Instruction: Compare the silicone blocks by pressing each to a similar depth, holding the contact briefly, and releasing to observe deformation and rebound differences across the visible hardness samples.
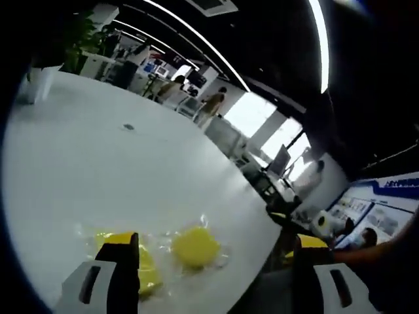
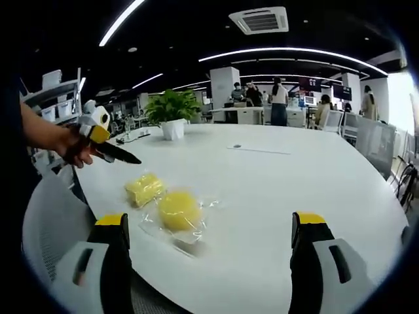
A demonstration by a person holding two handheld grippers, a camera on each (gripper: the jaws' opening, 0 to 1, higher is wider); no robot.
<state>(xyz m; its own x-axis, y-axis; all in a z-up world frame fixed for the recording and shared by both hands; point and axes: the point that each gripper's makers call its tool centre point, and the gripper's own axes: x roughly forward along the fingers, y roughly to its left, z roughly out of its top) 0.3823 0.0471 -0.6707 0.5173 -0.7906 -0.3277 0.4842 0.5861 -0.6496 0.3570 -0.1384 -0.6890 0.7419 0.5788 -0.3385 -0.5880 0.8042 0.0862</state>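
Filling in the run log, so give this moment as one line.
left gripper: open, above table | right gripper: open, no contact | round block, square block: bagged, untouched

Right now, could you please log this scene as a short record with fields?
Surface: white table
Samples: round yellow block and squarish yellow block, each in clear wrap, side by side
Left gripper: held above the table's edge, touching neither block
Right gripper: jaws wide apart, off the blocks
Background: potted plant

Yellow silicone blocks (image 2: 163,201), white table (image 2: 281,190), green plant (image 2: 171,104)
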